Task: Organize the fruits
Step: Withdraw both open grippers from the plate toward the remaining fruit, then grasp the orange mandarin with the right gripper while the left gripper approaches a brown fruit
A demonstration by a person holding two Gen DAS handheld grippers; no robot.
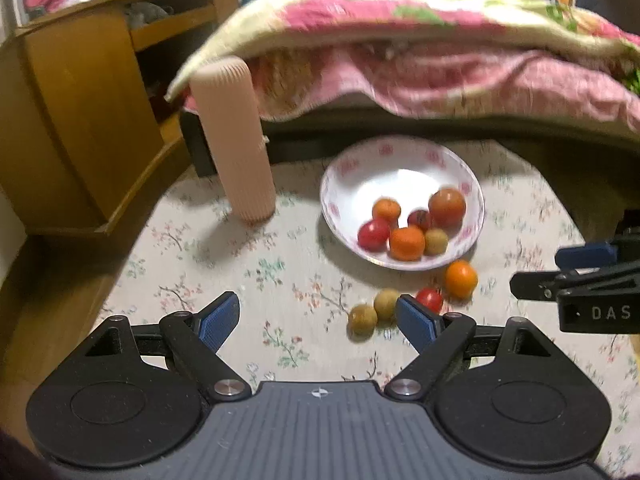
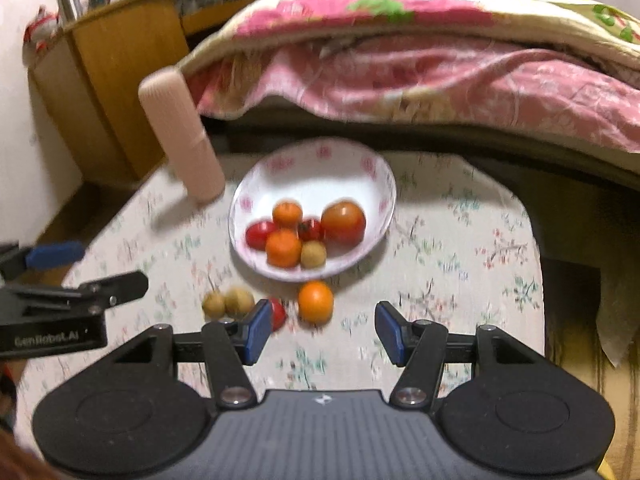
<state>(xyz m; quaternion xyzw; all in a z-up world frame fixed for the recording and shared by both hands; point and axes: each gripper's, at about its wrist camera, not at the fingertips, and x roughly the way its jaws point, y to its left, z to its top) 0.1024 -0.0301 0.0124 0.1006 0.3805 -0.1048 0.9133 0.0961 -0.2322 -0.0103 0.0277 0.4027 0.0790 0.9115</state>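
Observation:
A white bowl with pink flowers stands on the floral tablecloth and holds several fruits: tomatoes, oranges and a small brown fruit. In front of it on the cloth lie an orange, a small red tomato and two brown fruits. My left gripper is open and empty, above the cloth just left of the loose fruits. My right gripper is open and empty, just in front of the loose orange.
A tall ribbed pink cylinder stands left of the bowl. A wooden cabinet is at the left. A bed with a pink floral quilt lies behind the table. The table's edges fall away on both sides.

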